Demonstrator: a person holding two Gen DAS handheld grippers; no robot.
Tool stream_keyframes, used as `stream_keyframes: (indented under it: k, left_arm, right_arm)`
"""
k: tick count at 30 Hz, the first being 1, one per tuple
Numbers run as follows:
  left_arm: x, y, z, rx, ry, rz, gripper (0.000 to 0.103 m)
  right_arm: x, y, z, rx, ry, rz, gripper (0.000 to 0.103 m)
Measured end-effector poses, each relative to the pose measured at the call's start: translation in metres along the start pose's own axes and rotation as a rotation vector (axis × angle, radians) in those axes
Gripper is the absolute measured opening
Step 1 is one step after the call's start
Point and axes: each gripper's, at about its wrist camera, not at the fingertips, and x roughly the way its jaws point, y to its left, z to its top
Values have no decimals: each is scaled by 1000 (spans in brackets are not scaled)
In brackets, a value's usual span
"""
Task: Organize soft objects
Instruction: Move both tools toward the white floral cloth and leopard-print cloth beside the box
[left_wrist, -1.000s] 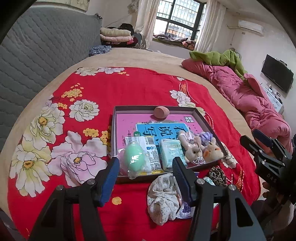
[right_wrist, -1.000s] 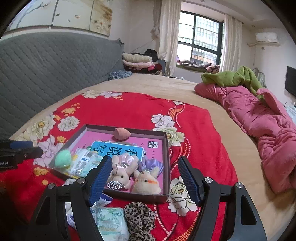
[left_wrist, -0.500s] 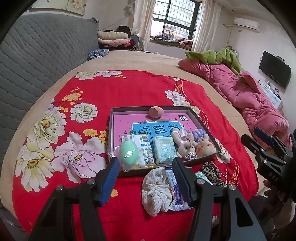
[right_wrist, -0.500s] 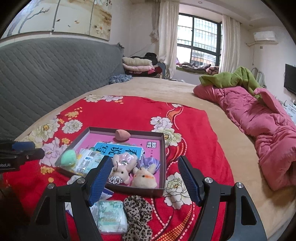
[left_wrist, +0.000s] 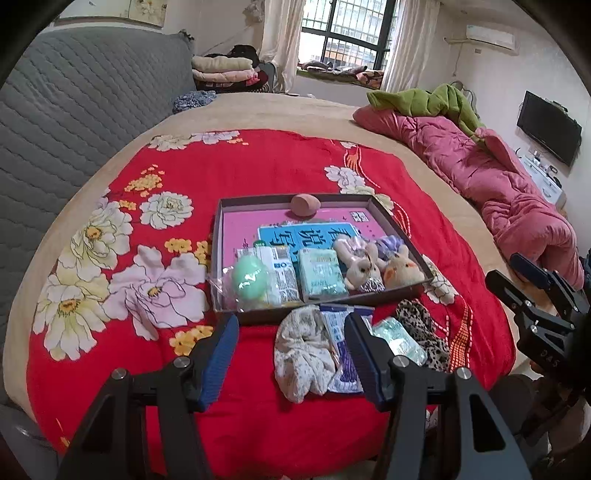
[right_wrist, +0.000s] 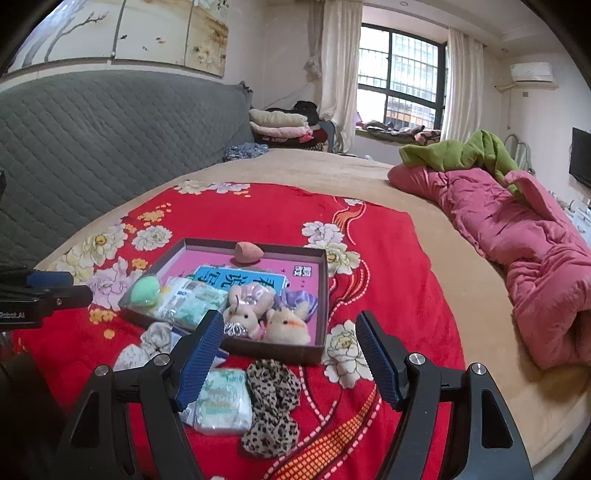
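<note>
The left tool and right tool both hang with fingers spread wide, holding nothing, above the bed's near edge. On the red blanket just before the box lie a pale scrunchie, a tissue pack and a leopard scrunchie. The box holds a green sponge, a pink sponge, packets and two plush bunnies. A pink quilt lies at the right.

Left black hand-held gripper with blue pads: jaws spread wide, empty. Right black hand-held gripper with blue pads: same, level, held aloft.
</note>
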Motion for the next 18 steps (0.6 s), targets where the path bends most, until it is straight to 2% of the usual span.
stream_keyframes:
  k: [18]
  left_arm:
    - [22, -3, -24, -5, 93, 2, 59]
  right_arm:
    - [4, 2, -32, -19, 88, 5, 75]
